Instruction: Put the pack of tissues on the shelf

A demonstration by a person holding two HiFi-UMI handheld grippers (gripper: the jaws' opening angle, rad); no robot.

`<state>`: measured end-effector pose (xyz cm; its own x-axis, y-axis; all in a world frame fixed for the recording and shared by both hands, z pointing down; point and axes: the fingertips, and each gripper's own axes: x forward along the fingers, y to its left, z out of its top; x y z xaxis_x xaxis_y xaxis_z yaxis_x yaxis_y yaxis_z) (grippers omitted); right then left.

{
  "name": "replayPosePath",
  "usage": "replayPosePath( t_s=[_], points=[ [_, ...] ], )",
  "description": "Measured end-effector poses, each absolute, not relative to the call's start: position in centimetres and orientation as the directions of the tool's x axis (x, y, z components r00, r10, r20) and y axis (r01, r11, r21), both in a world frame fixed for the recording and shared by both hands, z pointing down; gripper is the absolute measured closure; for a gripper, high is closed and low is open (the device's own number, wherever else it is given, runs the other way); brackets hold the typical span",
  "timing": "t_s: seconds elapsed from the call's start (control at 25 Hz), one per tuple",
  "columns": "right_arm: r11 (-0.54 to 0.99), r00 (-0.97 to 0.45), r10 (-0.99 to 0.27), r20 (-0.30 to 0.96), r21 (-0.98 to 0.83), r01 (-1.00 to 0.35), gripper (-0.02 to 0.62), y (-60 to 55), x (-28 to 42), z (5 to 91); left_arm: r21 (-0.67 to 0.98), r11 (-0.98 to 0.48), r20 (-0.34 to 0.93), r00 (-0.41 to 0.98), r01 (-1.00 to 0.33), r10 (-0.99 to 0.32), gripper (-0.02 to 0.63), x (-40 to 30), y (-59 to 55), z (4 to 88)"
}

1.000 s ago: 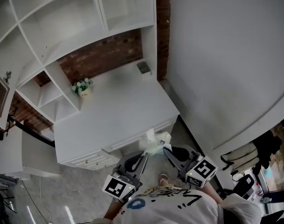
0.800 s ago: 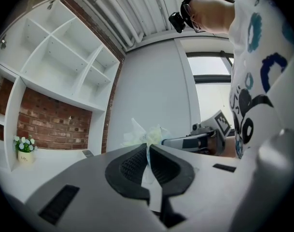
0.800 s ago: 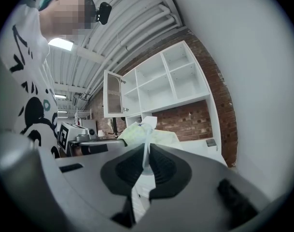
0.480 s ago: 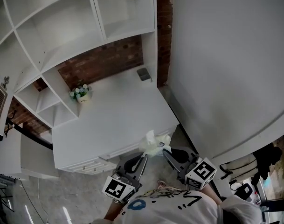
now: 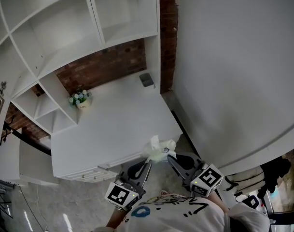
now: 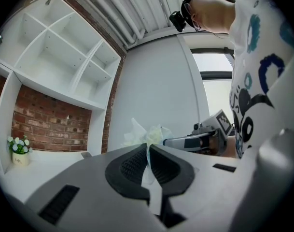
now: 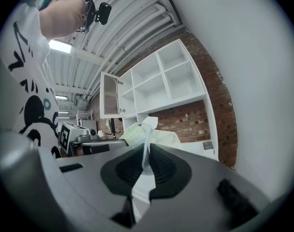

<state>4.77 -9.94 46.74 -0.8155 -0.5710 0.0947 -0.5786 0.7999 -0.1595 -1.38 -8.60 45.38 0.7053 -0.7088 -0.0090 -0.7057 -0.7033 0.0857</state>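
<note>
So the biggest thing here is the plain white wall (image 5: pixel 233 57) filling the right side of the head view. Next is the white shelf (image 5: pixel 97 18) unit with open cubbies across the upper left, on a red brick wall (image 5: pixel 103 64). Under that sits the white desk (image 5: pixel 113 124), mostly bare, with drawers on its front and grey floor (image 5: pixel 64 211) at lower left. On the desk there's just a little potted plant (image 5: pixel 79 99) by the shelf's lower cubbies and a small grey thing (image 5: pixel 146 79) at the back, can't tell what it is. The pack of tissues (image 5: pixel 160 149) is bottom centre, up in the air right at the desk's near edge, well apart from the shelf. The left tool (image 5: pixel 147 164) is clamped fully closed on the wrapper on one side, and the right tool (image 5: pixel 170 157) is pinched nearly shut on a thin fold of it on the other. Only the left gripper view shows a window (image 6: pixel 217 86) at the right of the frame. Only the right gripper view catches a mesh cabinet door (image 7: pixel 110 95) and a ceiling light (image 7: pixel 60 46) at upper left.
</note>
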Motion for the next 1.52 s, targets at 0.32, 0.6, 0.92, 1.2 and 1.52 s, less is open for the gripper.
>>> replayPosePath(
  t_s=[0.32,0.6,0.92,1.2,1.52],
  points=[
    [0.797,-0.813,-0.579,0.068,-0.163,-0.581,0.558,-11.9,6.9,46.3,0.065,-0.710,-0.015,0.711,-0.701,-0.703,0.589,1.0,-10.5,45.1],
    [0.814,-0.828,-0.558,0.053,-0.162,-0.558,0.558,-12.5,7.3,46.2,0.068,-0.692,-0.029,0.692,-0.719,-0.722,0.589,1.4,-10.6,45.0],
    [0.819,-0.834,-0.548,0.066,-0.161,-0.551,0.558,-13.4,5.5,46.7,0.087,-0.684,-0.030,0.684,-0.724,-0.728,0.589,-0.3,-11.3,45.4],
    [0.806,-0.821,-0.568,0.057,-0.165,-0.569,0.558,-15.8,3.5,46.6,0.072,-0.702,-0.025,0.702,-0.708,-0.711,0.589,-2.6,-14.1,45.3],
    [0.814,-0.829,-0.556,0.062,-0.162,-0.558,0.558,-19.8,0.9,46.5,0.079,-0.702,-0.024,0.702,-0.708,-0.711,0.589,-5.1,-17.8,45.2]
  ],
)
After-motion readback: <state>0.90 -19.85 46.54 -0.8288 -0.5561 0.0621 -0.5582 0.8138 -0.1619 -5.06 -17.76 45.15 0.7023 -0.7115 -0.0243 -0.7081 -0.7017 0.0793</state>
